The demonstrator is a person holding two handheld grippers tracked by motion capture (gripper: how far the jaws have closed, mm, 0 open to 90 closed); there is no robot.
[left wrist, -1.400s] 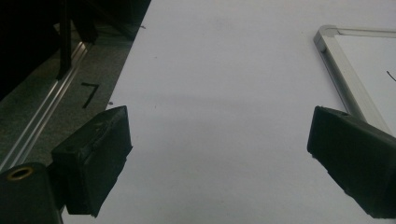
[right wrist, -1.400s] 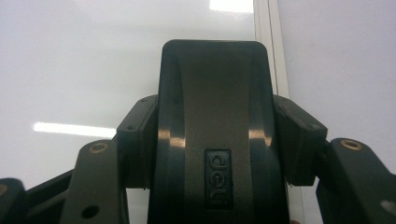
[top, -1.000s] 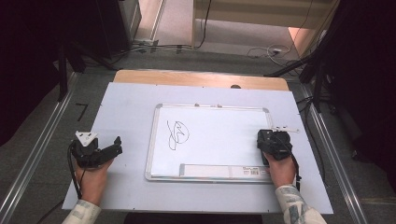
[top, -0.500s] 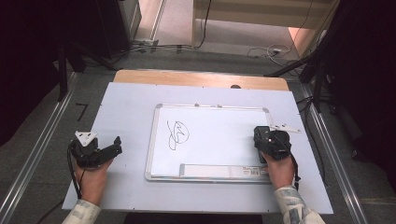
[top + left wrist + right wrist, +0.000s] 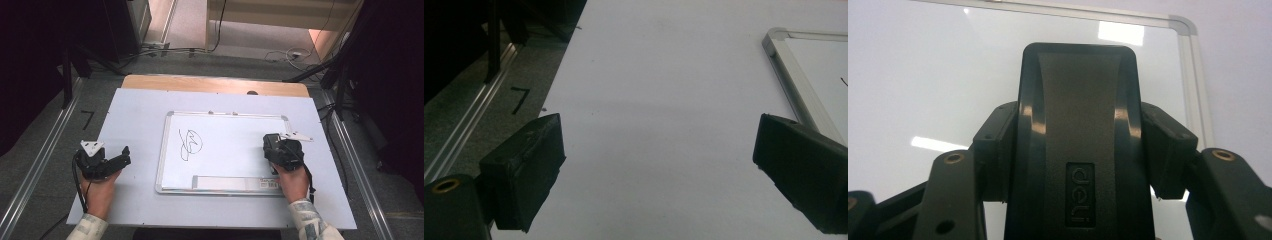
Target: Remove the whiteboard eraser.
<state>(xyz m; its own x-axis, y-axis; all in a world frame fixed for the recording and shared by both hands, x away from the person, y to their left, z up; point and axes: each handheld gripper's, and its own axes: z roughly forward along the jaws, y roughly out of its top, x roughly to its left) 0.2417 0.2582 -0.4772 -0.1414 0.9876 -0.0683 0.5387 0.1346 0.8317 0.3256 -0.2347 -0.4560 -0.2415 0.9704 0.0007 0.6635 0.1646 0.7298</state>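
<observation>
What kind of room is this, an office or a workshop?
Probably a lab recording bench: a whiteboard on a white table, loose cables on the floor, and a person's hand-held grippers.

Left gripper [image 5: 116, 161] low beside its hand, jaws spread wide, right gripper [image 5: 274, 148] jaws clamped, forearms apart.

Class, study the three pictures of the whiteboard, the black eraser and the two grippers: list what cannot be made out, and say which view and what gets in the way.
- High view: the eraser's grip inside the right gripper is hidden by its body.
- Right gripper view: the eraser covers the middle of the whiteboard; its wiping face is turned away.
- Left gripper view: the scribble is cut off by the right edge.
- High view: print on the whiteboard's lower strip is too small.
</observation>
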